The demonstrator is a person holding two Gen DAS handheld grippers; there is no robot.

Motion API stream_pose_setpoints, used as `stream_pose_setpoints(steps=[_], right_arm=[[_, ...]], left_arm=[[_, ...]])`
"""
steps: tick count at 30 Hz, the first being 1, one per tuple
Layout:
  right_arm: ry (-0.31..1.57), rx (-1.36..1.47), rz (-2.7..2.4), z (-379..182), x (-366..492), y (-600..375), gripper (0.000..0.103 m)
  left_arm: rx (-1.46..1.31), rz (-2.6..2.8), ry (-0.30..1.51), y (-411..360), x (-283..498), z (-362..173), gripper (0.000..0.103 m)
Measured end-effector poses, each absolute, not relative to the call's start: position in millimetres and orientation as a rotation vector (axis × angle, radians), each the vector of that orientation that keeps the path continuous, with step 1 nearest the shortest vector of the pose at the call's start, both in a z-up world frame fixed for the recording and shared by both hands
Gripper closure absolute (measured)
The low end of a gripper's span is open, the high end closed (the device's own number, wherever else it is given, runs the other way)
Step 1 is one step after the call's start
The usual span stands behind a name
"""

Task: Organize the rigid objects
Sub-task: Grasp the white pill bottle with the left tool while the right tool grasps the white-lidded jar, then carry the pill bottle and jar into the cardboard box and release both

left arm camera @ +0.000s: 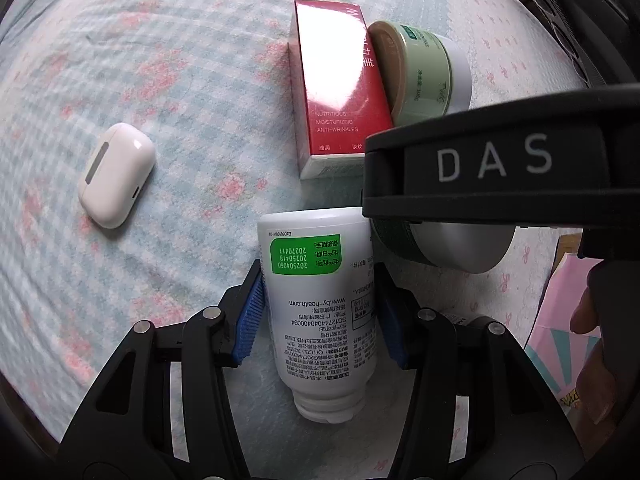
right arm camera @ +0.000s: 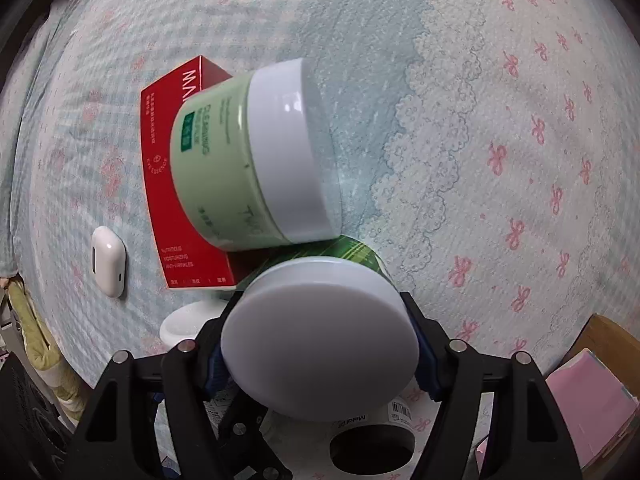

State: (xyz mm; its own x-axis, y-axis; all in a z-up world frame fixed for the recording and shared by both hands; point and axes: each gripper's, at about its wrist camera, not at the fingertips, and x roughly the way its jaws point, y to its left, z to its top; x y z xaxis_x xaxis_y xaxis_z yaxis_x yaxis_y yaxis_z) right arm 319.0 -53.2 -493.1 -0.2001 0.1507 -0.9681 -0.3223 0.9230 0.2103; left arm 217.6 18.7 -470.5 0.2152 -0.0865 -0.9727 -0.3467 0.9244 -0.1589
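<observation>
The left wrist view shows the left tool (left arm camera: 318, 312) closed on a white supplement bottle (left arm camera: 316, 300) that lies on its side, cap end toward the camera, with the blue pads (left arm camera: 250, 320) pressed to its two flanks; only this view shows the bottle's green label and printed text. Beyond it a red box (left arm camera: 340, 92) lies flat with a pale green jar (left arm camera: 424, 68) leaning against its right edge, and a white earbud case (left arm camera: 116, 174) rests well apart to the left. The black body of the right tool, marked DAS, crosses the right side of this view and hides most of the dark green jar (left arm camera: 460, 246) beneath it. The right wrist view shows the right tool (right arm camera: 320, 356) gripping that dark green jar (right arm camera: 348, 252) by its wide white lid (right arm camera: 320, 340), a jaw on each side, just beside the pale green jar (right arm camera: 248, 160) and the red box (right arm camera: 168, 200); the earbud case (right arm camera: 109, 262) sits at the left. Everything rests on a bed covered in a light blue sheet (right arm camera: 500, 120) with pink bows and a lace-patterned band. At the lower right edge a pink bag (left arm camera: 560, 312) and a cardboard box (right arm camera: 616, 340) are visible
</observation>
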Motion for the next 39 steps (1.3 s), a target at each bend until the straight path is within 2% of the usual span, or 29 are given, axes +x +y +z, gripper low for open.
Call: stream_pose_setpoints(steps=[11, 22, 32, 39], right_arm=[[1.641, -0.068, 0.43, -444, 308, -63, 0.036], [1.494, 0.063, 0.403, -349, 293, -91, 0.036], [1.341, 0.212, 0.311, -252, 265, -192, 0.036], [1.282, 0.311, 0.131, -230, 227, -296, 0.036]], left_arm=[[-0.366, 0.186, 1.313, 46, 207, -432, 0.056], [-0.248, 0.11, 1.215, 44, 201, -323, 0.056], [-0.144, -0.101, 1.135, -28, 203, -224, 0.056], [-0.078, -0.282, 1.099, -116, 208, -193, 0.056]])
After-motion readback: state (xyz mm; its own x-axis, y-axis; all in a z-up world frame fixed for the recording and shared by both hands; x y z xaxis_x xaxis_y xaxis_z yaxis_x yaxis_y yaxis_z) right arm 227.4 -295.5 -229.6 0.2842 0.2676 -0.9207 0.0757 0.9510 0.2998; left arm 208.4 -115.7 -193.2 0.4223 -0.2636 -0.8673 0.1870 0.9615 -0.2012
